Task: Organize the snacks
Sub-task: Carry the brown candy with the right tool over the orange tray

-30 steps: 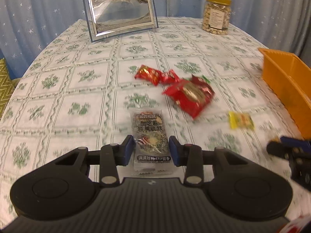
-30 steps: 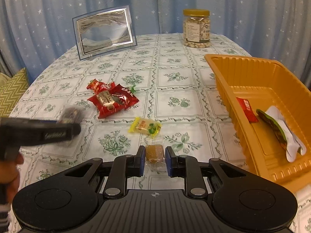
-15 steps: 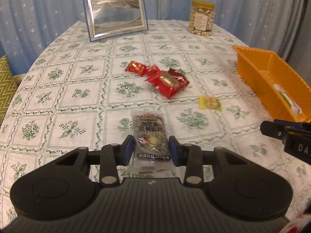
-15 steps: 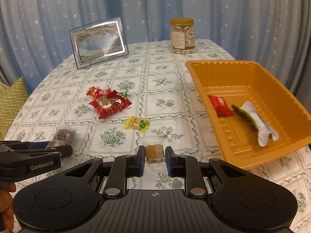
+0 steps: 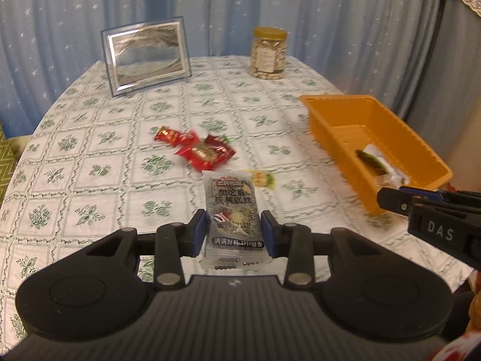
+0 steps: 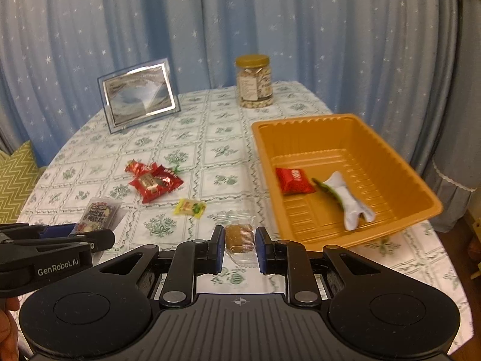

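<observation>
My left gripper [image 5: 234,233] is shut on a grey-black snack packet [image 5: 233,207] and holds it above the table; it also shows in the right wrist view [image 6: 97,213]. My right gripper [image 6: 239,248] is shut on a small brown cake in clear wrap [image 6: 239,234], held above the table beside the orange tray [image 6: 303,126]. The tray holds a red packet [image 6: 293,180] and a green-white packet [image 6: 345,198]. Red packets [image 6: 153,177] and a yellow candy [image 6: 190,207] lie on the tablecloth.
A picture frame [image 6: 138,96] and a jar of nuts [image 6: 254,81] stand at the table's far side. Blue curtains hang behind. A green cushion [image 6: 15,180] is at the left. The table's right edge runs close to the tray.
Both grippers have risen with their snacks, and the table now looks farther below. The left gripper's view has swung right, bringing the orange tray into sight.
</observation>
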The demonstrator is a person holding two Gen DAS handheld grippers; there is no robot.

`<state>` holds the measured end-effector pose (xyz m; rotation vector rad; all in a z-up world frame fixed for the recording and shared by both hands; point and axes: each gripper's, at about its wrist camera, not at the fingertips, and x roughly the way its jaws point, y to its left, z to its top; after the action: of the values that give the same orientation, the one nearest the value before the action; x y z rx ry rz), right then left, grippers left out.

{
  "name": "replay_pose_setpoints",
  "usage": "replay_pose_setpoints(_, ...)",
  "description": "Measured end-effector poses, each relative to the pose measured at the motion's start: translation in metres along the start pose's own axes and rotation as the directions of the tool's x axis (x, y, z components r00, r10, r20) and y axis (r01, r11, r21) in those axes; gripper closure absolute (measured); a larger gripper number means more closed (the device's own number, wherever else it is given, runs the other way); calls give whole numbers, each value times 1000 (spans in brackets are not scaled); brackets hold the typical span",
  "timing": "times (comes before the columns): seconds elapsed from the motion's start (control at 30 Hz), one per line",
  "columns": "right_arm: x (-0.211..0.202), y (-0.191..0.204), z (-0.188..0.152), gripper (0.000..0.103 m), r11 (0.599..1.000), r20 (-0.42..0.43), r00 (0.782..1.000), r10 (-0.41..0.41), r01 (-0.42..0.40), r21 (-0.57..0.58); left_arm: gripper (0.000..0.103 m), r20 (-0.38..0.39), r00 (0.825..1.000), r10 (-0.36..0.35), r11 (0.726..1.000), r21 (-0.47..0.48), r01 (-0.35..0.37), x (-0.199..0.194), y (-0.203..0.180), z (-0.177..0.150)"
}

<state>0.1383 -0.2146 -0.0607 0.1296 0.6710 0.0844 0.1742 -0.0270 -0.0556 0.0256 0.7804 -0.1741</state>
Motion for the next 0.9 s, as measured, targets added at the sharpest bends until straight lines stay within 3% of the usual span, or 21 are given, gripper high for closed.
replay_pose_setpoints(0.9, -30, -65, 11, 81, 990, 34, 995, -97, 93, 106, 68, 26, 994, -108, 991, 78, 105, -9, -72, 18)
